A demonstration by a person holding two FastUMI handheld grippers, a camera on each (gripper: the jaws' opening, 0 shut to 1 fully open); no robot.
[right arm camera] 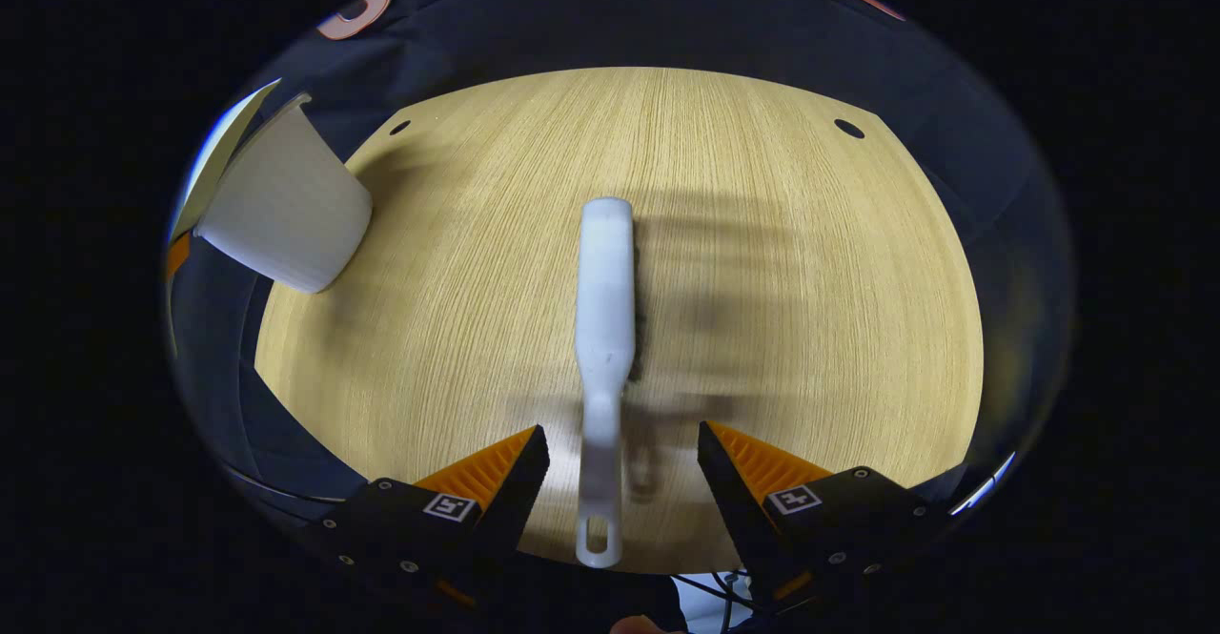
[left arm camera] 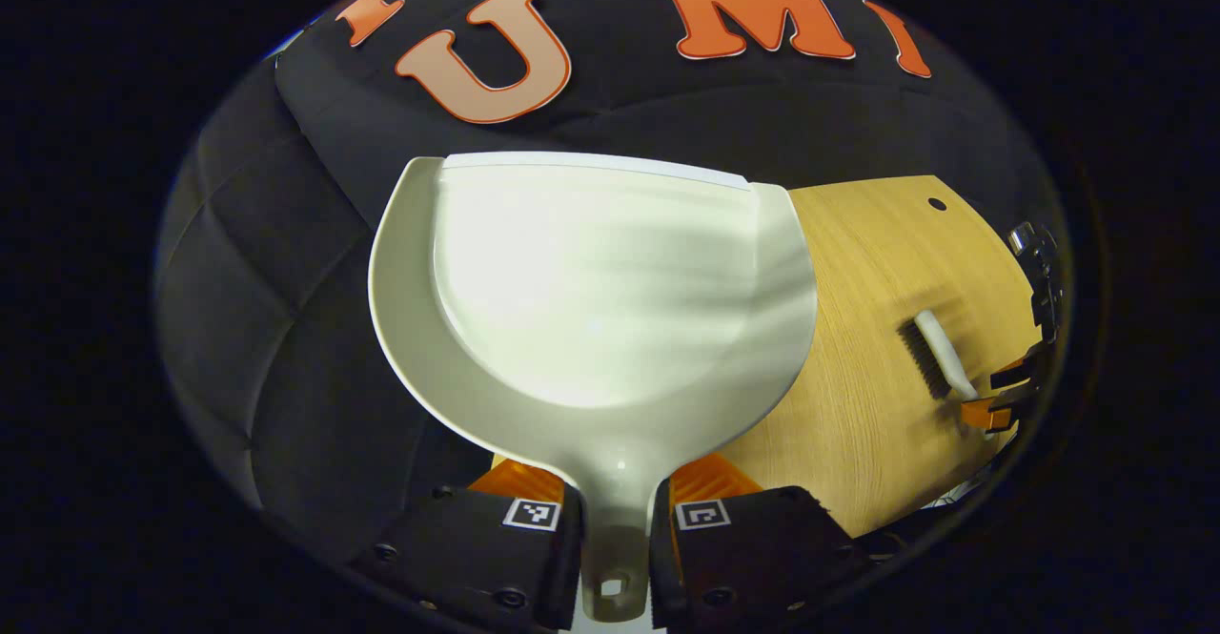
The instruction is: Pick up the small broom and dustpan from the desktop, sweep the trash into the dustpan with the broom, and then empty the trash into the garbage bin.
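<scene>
We see the wooden desk (right arm camera: 762, 262) spread wide under the right gripper view, its pale grain running away from us to the far edge, where two small dark holes sit near the left and right corners. In the left gripper view the same desk lies to the right, behind the dustpan (left arm camera: 591, 300).

The dustpan is white and broad, lifted off the desk with the black booth wall behind it. Its pan faces us and its narrow handle runs down between the fingers of the left claw (left arm camera: 615, 539), which is clamped on that handle from both sides. In the right gripper view the dustpan shows at the far left, over the desk's left edge.

The small broom (right arm camera: 604, 329) lies on the desk, handle toward us, head pointing far, dark bristles along its right side. Its handle lies in the gap of the right claw (right arm camera: 620, 462), which stands wide, both fingers clear of the handle. In the left gripper view we see broom and right claw at the desk's right edge.
</scene>
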